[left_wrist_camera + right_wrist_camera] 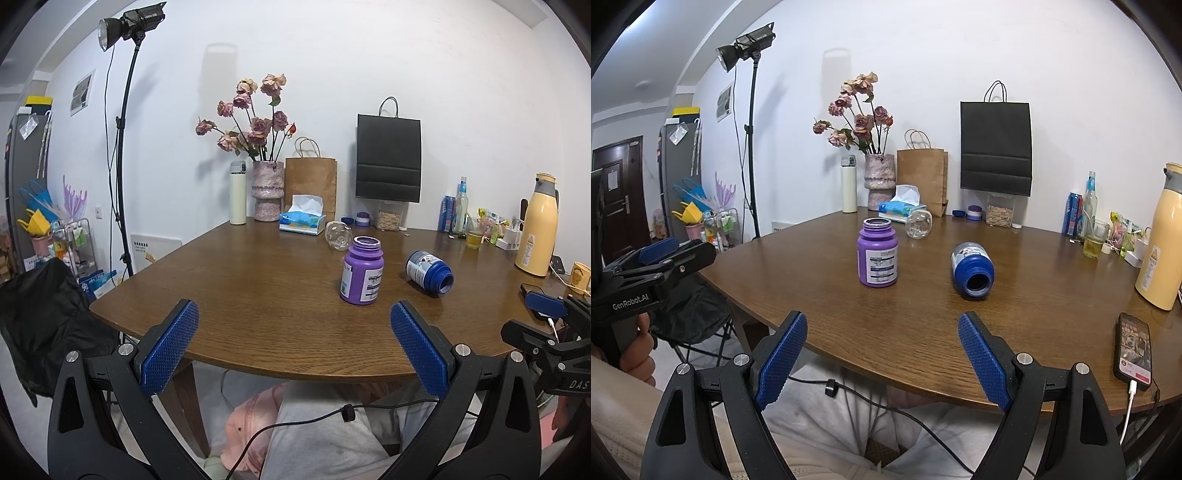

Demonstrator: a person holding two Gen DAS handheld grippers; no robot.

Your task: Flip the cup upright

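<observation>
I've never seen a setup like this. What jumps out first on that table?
Mid-table, a purple bottle stands upright with its lid off, and to its right a blue bottle lies on its side, mouth toward the camera. Behind them a clear glass cup lies tipped over near the tissue box. Both grippers, left and right, hang open at the near edge.

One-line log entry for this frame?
left hand-held gripper open | right hand-held gripper open | purple bottle upright | blue bottle on side, ungrasped

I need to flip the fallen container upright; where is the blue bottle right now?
The blue bottle lies on its side on the wooden table, right of the upright purple bottle, its mouth facing the open right gripper.
</observation>
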